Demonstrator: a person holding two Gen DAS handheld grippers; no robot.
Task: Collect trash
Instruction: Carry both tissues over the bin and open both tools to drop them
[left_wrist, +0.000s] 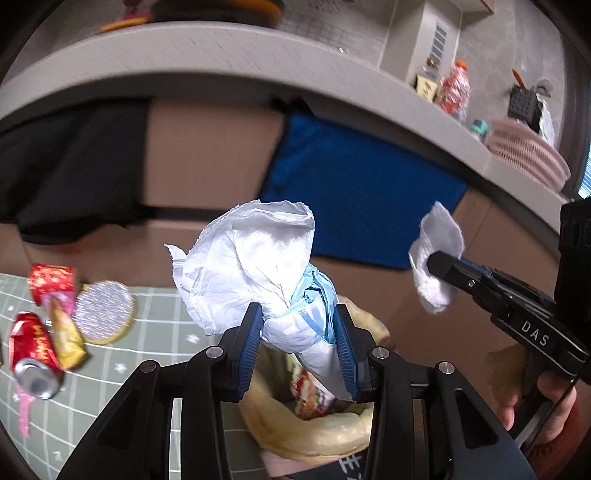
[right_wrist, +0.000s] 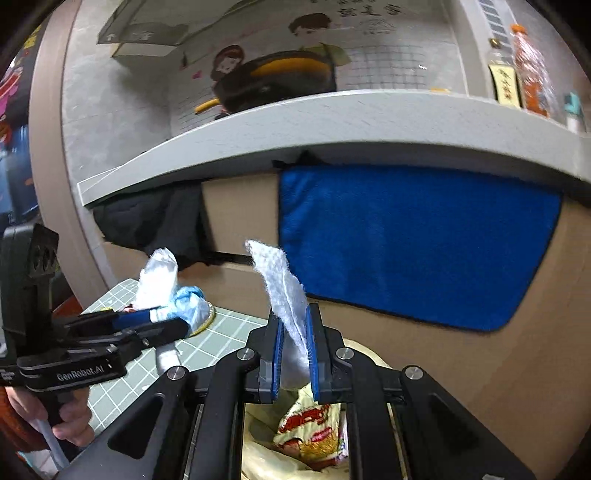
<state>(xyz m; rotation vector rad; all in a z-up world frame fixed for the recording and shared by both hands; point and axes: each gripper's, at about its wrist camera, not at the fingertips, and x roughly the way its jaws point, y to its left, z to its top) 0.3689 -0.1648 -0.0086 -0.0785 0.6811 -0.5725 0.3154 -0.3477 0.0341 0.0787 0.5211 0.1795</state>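
My left gripper (left_wrist: 299, 328) is shut on a wad of white tissue with a pale blue mask (left_wrist: 258, 266) and holds it above a yellowish trash bag (left_wrist: 314, 435). My right gripper (right_wrist: 295, 339) is shut on a white fluffy pad (right_wrist: 284, 291) and holds it above the same bag (right_wrist: 266, 454), which has snack wrappers (right_wrist: 314, 432) inside. The right gripper (left_wrist: 439, 266) also shows in the left wrist view with its pad (left_wrist: 439, 240). The left gripper (right_wrist: 177, 325) shows in the right wrist view with its wad (right_wrist: 166, 284).
On the green grid mat (left_wrist: 147, 369) at the left lie a crushed red can (left_wrist: 31, 354), a red wrapper (left_wrist: 51, 280), a yellow wrapper (left_wrist: 66, 336) and a silver round lid (left_wrist: 103, 310). A blue towel (right_wrist: 417, 240) hangs below a grey counter (right_wrist: 332, 118).
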